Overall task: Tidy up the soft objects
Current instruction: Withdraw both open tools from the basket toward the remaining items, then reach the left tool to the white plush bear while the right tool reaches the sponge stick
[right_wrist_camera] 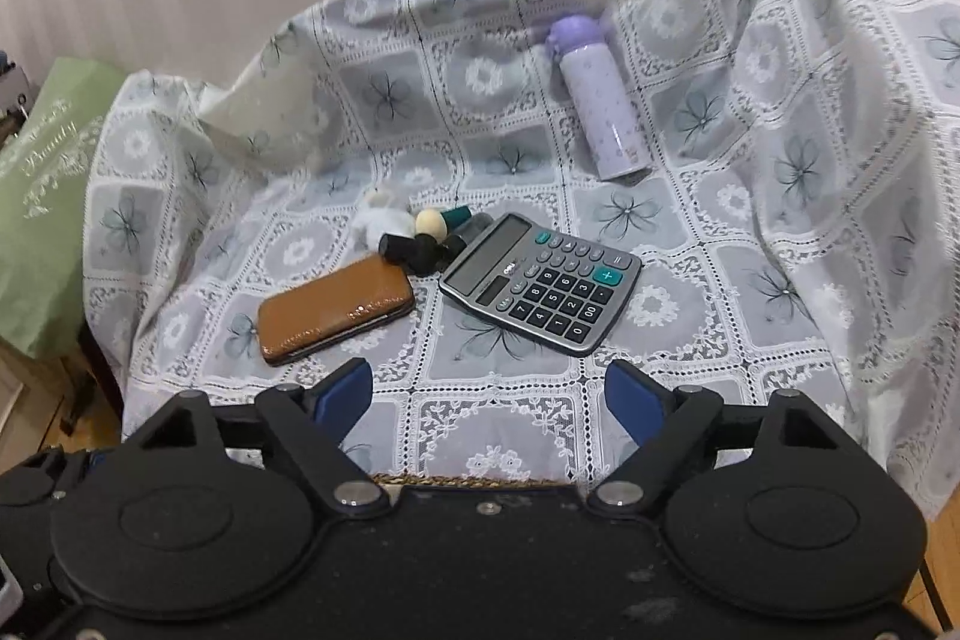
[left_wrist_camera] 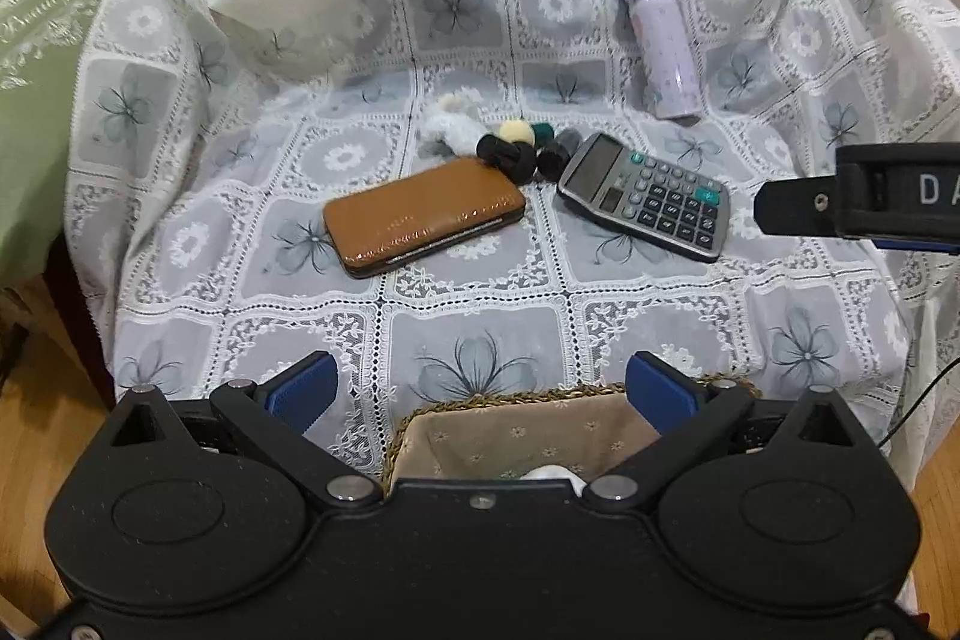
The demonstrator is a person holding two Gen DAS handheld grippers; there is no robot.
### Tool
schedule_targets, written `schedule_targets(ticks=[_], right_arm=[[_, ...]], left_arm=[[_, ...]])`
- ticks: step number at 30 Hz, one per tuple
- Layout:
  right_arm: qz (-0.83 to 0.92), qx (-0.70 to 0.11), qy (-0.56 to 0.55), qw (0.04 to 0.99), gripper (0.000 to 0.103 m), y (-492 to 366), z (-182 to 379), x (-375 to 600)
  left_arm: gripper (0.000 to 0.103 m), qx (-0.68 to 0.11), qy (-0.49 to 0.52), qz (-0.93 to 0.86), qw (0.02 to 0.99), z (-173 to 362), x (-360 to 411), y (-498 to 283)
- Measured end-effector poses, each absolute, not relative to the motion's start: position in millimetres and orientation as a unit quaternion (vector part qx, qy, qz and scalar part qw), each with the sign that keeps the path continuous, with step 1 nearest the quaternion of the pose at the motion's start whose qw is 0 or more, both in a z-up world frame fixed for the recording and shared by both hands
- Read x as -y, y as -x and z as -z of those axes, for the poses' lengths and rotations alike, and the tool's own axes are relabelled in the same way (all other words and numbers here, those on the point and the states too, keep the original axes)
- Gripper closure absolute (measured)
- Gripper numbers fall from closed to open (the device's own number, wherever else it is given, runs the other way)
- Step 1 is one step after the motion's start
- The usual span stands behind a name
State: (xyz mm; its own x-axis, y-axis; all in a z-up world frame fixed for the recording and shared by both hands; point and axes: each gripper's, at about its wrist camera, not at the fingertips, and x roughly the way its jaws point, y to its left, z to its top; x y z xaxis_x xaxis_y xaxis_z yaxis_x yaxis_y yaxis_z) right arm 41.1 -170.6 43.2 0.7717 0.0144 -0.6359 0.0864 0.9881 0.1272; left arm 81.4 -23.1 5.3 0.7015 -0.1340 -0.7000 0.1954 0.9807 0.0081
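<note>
Directly under my left tongs (left_wrist_camera: 480, 388), spread wide and empty, sits the woven basket (left_wrist_camera: 516, 430) with something white inside. My right tongs (right_wrist_camera: 487, 400) also gape, gripping nothing. At twelve o'clock beyond lies the soft pile (left_wrist_camera: 480, 133), touching the brown wallet (left_wrist_camera: 423, 214) at its seven; calculator (left_wrist_camera: 645, 193) at four, purple bottle (left_wrist_camera: 660, 40) at two.

Lace-draped seat (left_wrist_camera: 480, 328): wallet (left_wrist_camera: 423, 214), calculator (left_wrist_camera: 645, 193), bottle (left_wrist_camera: 660, 40), plush heap (left_wrist_camera: 498, 136), basket (left_wrist_camera: 516, 430).

Lace-patterned cloth cover (left_wrist_camera: 480, 316); glossy brown leather-look case (left_wrist_camera: 423, 214); woven basket (left_wrist_camera: 510, 400), cloth-lined; glossy bottle (left_wrist_camera: 660, 40).
</note>
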Motion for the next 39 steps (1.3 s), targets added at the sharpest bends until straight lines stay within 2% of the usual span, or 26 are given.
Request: schedule_targets(ticks=[17,19,22,28,39], right_arm=[[0.016,-0.395,-0.038,0.918,0.020,-166.1,-14.5,177.4],[0.016,-0.401,-0.029,0.916,0.020,-179.9,-10.3,176.4],[0.014,-0.409,-0.021,0.912,0.020,-199.0,-3.9,174.9],[0.009,-0.420,-0.002,0.907,0.020,-234.9,7.3,167.3],[0.007,-0.428,0.011,0.903,0.021,-280.9,20.3,163.1]], left_arm=[[0.005,-0.468,0.013,0.064,0.882,44.5,4.8,-186.5],[0.010,-0.471,0.015,0.061,0.880,46.1,3.8,-193.6],[0.010,-0.462,0.033,0.071,0.884,35.6,0.6,-197.7],[0.009,-0.424,-0.004,0.075,0.902,16.6,7.2,-222.7],[0.009,-0.427,-0.033,0.100,0.898,16.8,11.8,-315.1]])
